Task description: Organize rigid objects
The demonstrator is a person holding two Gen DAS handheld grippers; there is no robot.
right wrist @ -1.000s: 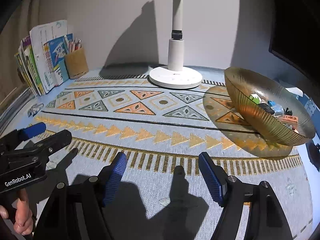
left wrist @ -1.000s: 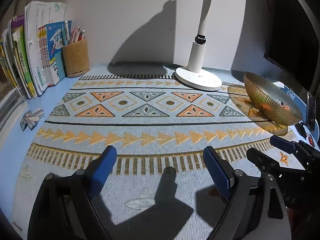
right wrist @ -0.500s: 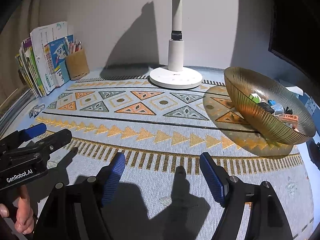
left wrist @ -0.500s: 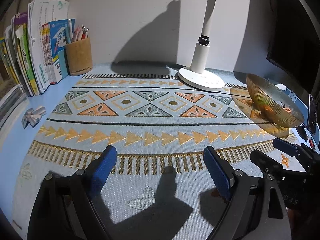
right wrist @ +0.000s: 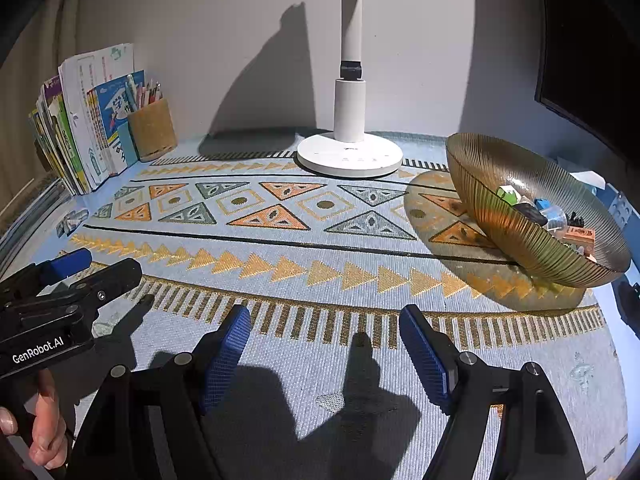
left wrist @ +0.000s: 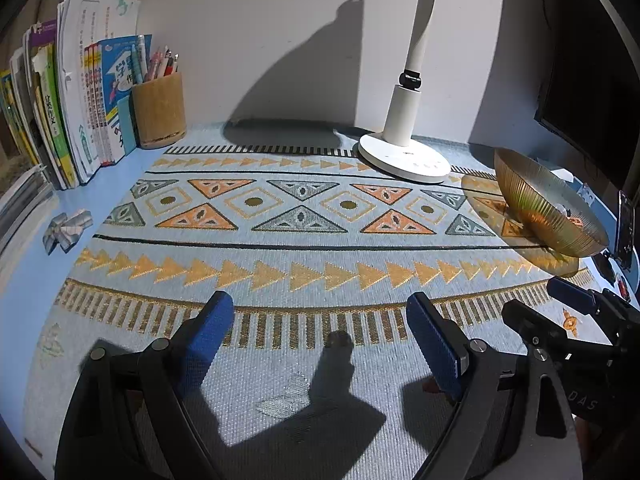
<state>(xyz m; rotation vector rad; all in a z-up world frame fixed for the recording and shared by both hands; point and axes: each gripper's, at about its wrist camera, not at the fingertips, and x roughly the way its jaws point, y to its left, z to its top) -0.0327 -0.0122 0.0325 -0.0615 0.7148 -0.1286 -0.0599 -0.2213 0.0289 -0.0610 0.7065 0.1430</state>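
Wrist views: both grippers, left gripper (left wrist: 320,320) & right gripper (right wrist: 324,332), wide open, empty.

A home study corner. At the upper left of the left wrist view, workbooks (left wrist: 76,92) with printed Chinese covers stand in a row against the wall, beside a wooden cup (left wrist: 159,110) full of pens. A white desk lamp (left wrist: 404,136) stands at the back, its round base on a woven cloth (left wrist: 280,240) with orange and grey triangles that covers the blue table (left wrist: 24,276). At the right edge a dark monitor (left wrist: 592,80) hangs over a ribbed amber bowl (right wrist: 520,236) of small bits. A plain wall closes it off behind.
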